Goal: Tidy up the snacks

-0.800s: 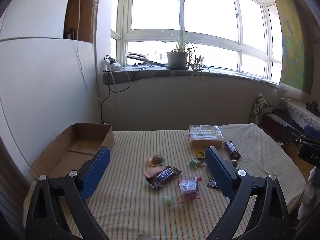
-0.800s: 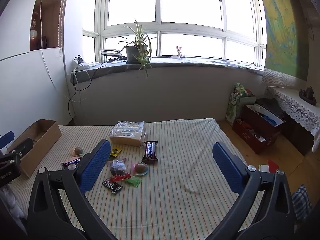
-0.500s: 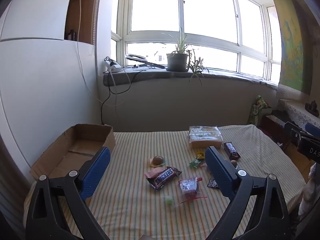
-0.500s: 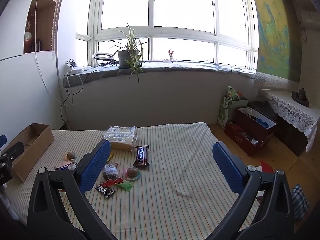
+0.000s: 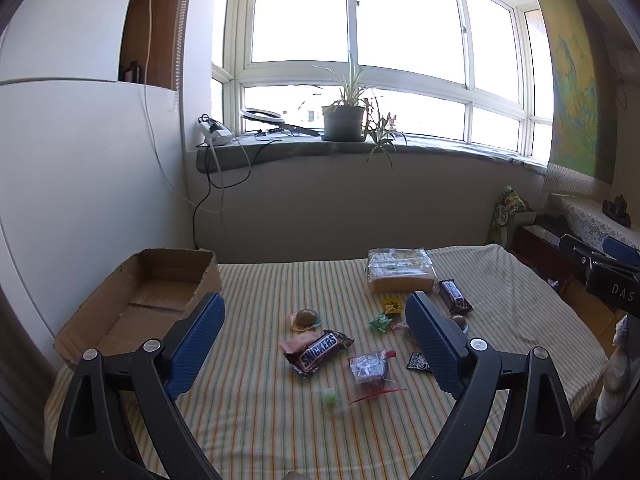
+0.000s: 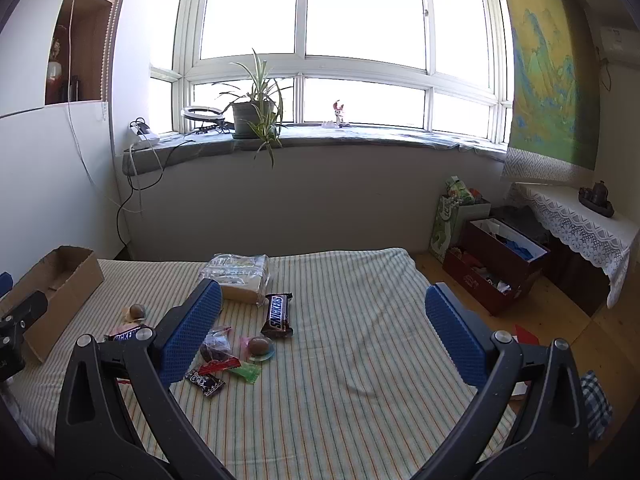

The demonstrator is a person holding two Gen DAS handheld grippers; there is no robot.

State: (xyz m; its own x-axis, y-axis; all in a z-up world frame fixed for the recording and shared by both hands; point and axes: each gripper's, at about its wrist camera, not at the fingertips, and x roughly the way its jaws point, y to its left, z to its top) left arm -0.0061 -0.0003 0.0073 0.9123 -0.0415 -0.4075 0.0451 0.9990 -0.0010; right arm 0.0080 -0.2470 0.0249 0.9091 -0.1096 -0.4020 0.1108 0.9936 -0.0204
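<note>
Seen from the left wrist, the left gripper [image 5: 314, 322] hangs above the near edge of the striped bed [image 5: 256, 420], tilted gently downward, its jaws spread wide with nothing between the blue pads. Beyond them the snacks lie scattered over the middle of the bed: a brown Snickers bar in a dark wrapper [image 5: 320, 352], a round brown sweet on a pale wrapper [image 5: 306, 317], a clear packet with a red strip [image 5: 370, 368], a small green candy [image 5: 330, 396], a green sachet [image 5: 380, 322] and a yellow sachet [image 5: 392, 305]. A clear-wrapped loaf of sliced bread [image 5: 400, 270] lies toward the far edge, a second Snickers bar [image 5: 454, 294] just beside it. An open brown cardboard box [image 5: 140, 300] sits along the bed's left edge.

From the right wrist, the right gripper [image 6: 322, 332] likewise tilts slightly down over the near edge of the bed, jaws fully apart and holding nothing. The snacks lie left of centre, behind its left finger [image 6: 188, 336]. The cardboard box sits at the far left corner, with the black frame of the left gripper in front of it.
</note>
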